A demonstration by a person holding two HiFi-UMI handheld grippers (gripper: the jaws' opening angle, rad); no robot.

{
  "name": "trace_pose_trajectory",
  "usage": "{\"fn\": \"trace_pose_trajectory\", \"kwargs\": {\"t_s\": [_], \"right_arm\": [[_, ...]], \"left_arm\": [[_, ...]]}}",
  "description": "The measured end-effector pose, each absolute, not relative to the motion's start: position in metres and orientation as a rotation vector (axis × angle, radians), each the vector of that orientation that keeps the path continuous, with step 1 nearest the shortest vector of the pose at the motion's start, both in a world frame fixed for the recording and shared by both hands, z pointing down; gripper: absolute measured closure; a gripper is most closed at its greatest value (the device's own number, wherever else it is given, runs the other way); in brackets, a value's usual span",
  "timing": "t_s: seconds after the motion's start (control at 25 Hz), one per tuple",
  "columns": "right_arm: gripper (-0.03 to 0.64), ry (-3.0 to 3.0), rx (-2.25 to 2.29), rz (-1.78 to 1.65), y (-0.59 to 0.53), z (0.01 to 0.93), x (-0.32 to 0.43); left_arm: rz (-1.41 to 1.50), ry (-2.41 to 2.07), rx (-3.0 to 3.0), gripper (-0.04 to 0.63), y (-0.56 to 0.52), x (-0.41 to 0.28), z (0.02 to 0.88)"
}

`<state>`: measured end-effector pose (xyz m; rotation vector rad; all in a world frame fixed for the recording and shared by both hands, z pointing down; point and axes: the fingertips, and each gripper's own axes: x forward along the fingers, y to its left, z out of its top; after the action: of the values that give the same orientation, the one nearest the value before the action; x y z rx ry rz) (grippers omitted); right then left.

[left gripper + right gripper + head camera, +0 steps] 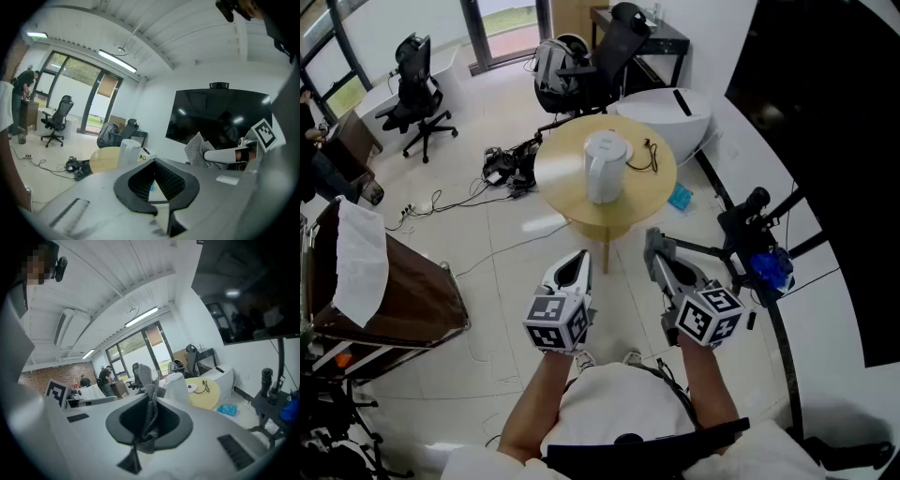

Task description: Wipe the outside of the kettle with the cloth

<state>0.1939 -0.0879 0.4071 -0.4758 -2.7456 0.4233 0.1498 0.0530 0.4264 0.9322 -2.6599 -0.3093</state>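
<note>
The left gripper (pixel 579 258) is held low in front of the person, its jaws clenched together with nothing between them. Ahead, well apart from both grippers, the white kettle (pixel 606 167) stands upright near the middle of the round yellow bench (pixel 654 187), with a black cord (pixel 649 155) lying just beside it. The right gripper (pixel 655 246) has its jaws grasping a grey cloth (pixel 149 399), which sticks up out of them

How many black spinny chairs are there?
2. One black office chair stands at the far left of the head view; the other is beyond the round table. More may be hidden.
</note>
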Motion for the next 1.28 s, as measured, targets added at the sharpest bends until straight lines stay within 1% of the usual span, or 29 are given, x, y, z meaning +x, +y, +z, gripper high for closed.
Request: {"fn": "trace_pose_trajectory", "kwargs": {"t_s": [0.8,1.04,1.28], "right_arm": [[0.588,-2.72,-0.428,0.434,-0.042,0.423,0.181],[0.588,-2.718,-0.427,0.45,-0.05,0.426,0.155],[0.588,-2.721,-0.453,0.478,-0.073,0.43,0.103]], "left_arm": [[-0.278,-2.609,1.015,0.595,0.079,0.128,0.436],[-0.257,-2.597,1.023,0.595,0.068,0.103,0.442],[-0.193,-2.597,0.997,0.595,0.046,0.055,0.454]]}}
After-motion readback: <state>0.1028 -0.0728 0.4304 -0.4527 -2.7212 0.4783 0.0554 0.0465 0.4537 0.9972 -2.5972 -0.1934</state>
